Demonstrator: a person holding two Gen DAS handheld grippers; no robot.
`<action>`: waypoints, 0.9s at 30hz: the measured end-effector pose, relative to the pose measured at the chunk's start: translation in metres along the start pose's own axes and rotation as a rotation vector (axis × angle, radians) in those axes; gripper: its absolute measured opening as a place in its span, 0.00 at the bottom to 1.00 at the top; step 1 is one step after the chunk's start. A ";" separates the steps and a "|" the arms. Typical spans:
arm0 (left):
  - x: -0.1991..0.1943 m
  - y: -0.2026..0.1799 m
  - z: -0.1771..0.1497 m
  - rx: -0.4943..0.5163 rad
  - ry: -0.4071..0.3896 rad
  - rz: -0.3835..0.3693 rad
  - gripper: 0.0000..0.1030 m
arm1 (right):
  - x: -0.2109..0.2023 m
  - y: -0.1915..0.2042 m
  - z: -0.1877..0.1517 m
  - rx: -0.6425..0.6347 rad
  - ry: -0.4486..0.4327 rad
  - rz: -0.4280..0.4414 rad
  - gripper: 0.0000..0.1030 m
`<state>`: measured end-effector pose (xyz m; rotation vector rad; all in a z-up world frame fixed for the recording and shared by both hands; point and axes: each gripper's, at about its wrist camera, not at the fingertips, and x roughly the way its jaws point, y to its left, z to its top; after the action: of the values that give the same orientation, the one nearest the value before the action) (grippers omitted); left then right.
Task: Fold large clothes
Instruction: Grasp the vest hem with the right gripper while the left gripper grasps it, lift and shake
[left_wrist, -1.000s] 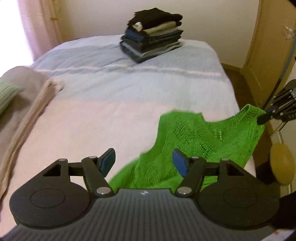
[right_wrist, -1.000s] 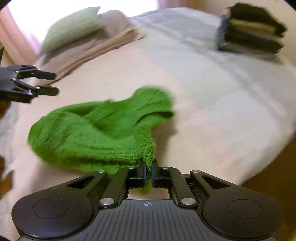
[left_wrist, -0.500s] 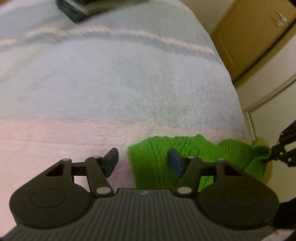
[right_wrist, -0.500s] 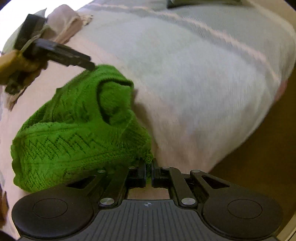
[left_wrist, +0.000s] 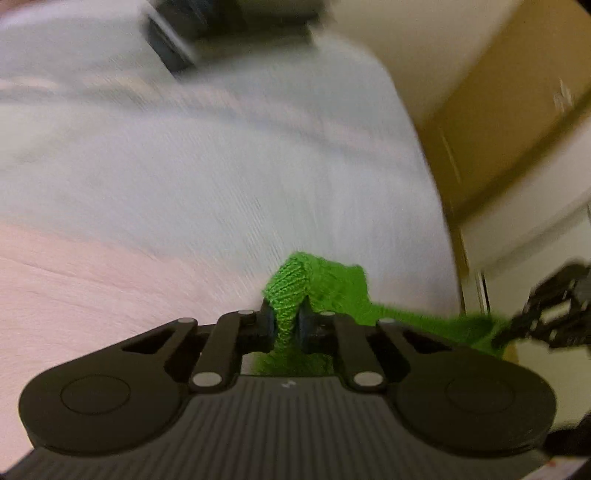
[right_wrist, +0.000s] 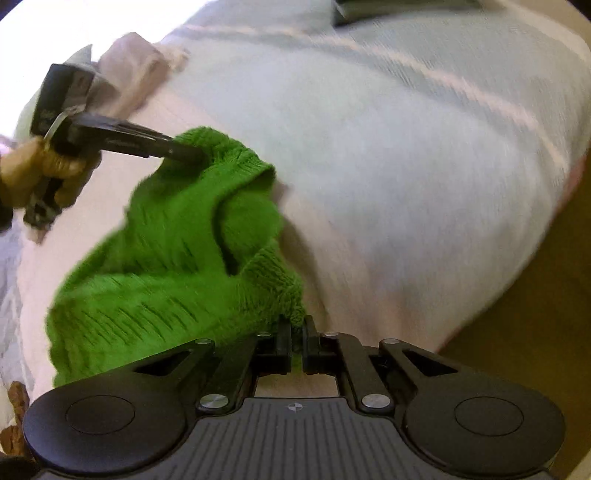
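Two grippers are now clamping the green knitted sweater (right_wrist: 173, 266), one at each end. In the left wrist view, the left gripper (left_wrist: 287, 325) is pinching a ribbed fold of the knit at lower centre of the frame; its jaws have just been closing, having stood wide apart with the sweater merely between them half a second ago. The right gripper (right_wrist: 296, 345) is holding a corner of the sweater at lower centre of its own view, jaws pressed together on the fabric as in both earlier frames. The sweater is lying bunched on the pale pink and grey-blue bedspread (right_wrist: 406, 166), spreading from lower centre toward the left of the right wrist view, where the left gripper is biting its far edge at upper left, a person's hand (right_wrist: 40, 173) around the handle. A stack of folded clothes (left_wrist: 221, 26) is sitting blurred at the top of the left wrist view, closer to the frame's edge than a second ago.
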<state>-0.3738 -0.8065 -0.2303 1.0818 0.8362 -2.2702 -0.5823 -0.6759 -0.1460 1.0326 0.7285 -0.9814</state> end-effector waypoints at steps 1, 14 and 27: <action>-0.024 0.000 0.002 -0.019 -0.059 0.029 0.08 | -0.009 0.008 0.012 -0.036 -0.030 0.017 0.01; -0.360 -0.113 -0.083 -0.112 -0.674 0.587 0.07 | -0.168 0.138 0.072 -0.452 -0.584 0.154 0.01; -0.480 -0.300 -0.186 -0.089 -0.907 0.731 0.08 | -0.321 0.211 -0.022 -0.653 -0.919 0.159 0.01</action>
<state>-0.2005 -0.3898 0.1587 0.1601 0.1127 -1.7484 -0.5183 -0.5167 0.1982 0.0163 0.1509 -0.8645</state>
